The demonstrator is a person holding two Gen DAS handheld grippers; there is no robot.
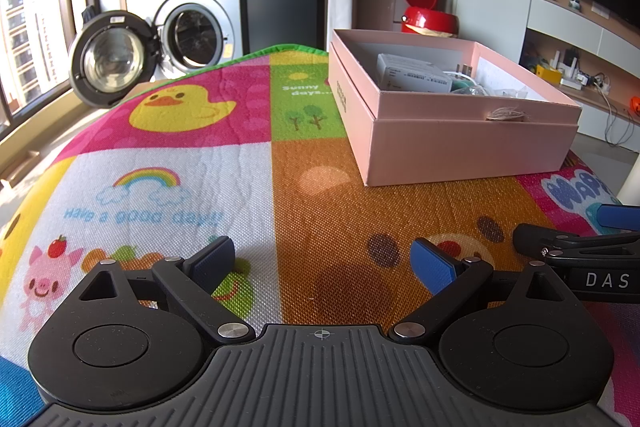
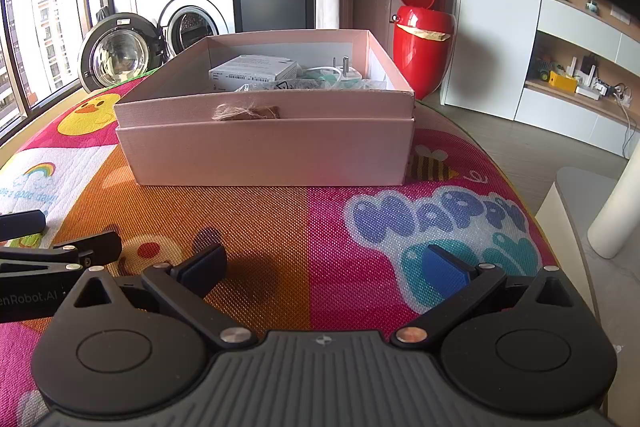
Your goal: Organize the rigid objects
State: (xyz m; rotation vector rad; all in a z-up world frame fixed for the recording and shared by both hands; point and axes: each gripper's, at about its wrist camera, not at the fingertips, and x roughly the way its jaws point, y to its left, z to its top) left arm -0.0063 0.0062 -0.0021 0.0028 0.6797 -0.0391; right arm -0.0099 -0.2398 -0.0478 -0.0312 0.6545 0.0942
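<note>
**Both claws open and empty before the pink box**

In the left wrist view, the left claw [image 1: 322, 259] is seen at the bottom of the frame with its blue-padded fingers spread wide and nothing held between them. It is held over the colourful play mat [image 1: 168, 155] that covers the surface. The pink box [image 1: 452, 131] is found at the right centre of that frame, lid off, resting on the mat well ahead of the claw. A white carton [image 1: 412, 73] is seen lying inside it, beside a white plug with cable [image 1: 466, 71] and some clear wrapping that cannot be made out in detail.

In the right wrist view, the right claw [image 2: 324, 267] is likewise shown spread apart and empty at the bottom of the frame, with the box directly ahead at centre. A tuft of twine [image 2: 236, 112] is attached to the near wall of the box. A red bin [image 2: 420, 43] is seen behind the box at upper right, and a washing machine [image 2: 192, 15] with its door open at upper left.
</note>
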